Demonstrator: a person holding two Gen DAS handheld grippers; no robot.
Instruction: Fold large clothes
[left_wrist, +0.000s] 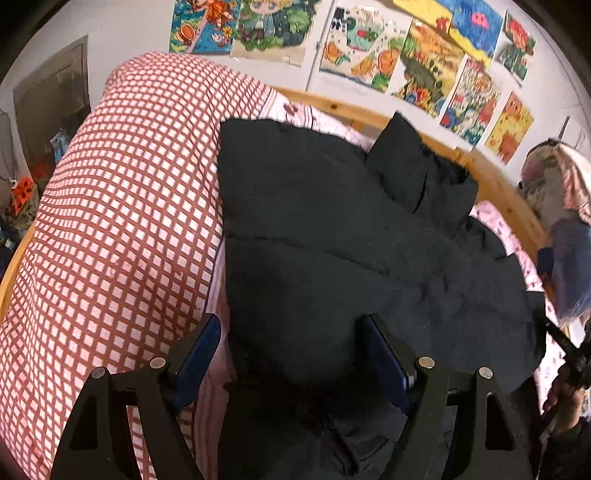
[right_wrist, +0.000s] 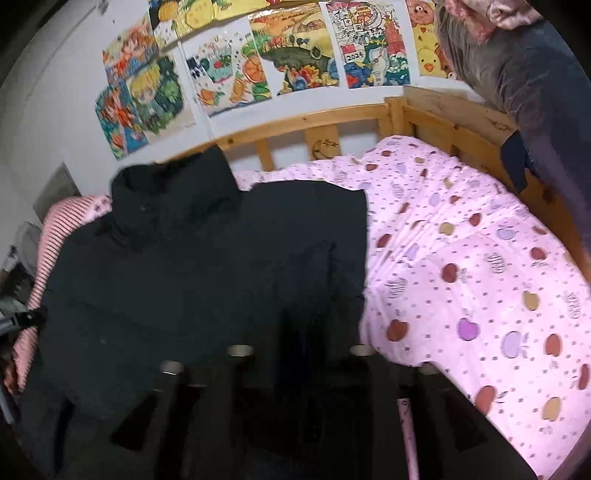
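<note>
The left gripper (left_wrist: 290, 354) has its jaws spread, and the black puffer jacket (left_wrist: 332, 229) lies between and ahead of them on the bed, with a red-checked duvet (left_wrist: 122, 221) just beside the left jaw — a bundle only this view shows. The right gripper (right_wrist: 299, 369) is dark against the jacket (right_wrist: 192, 266), so I cannot tell its jaw state — its view alone shows the pink apple-print sheet (right_wrist: 461, 277) right of the jaws and the wooden bed rail (right_wrist: 332, 122) beyond.

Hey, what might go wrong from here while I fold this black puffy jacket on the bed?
The left claw is open over the black jacket, beside the checked duvet; closing might catch that bedding too. The jacket looks thick, so a fold may spring open. The right claw blends into the jacket, so its grip cannot be judged.
</note>
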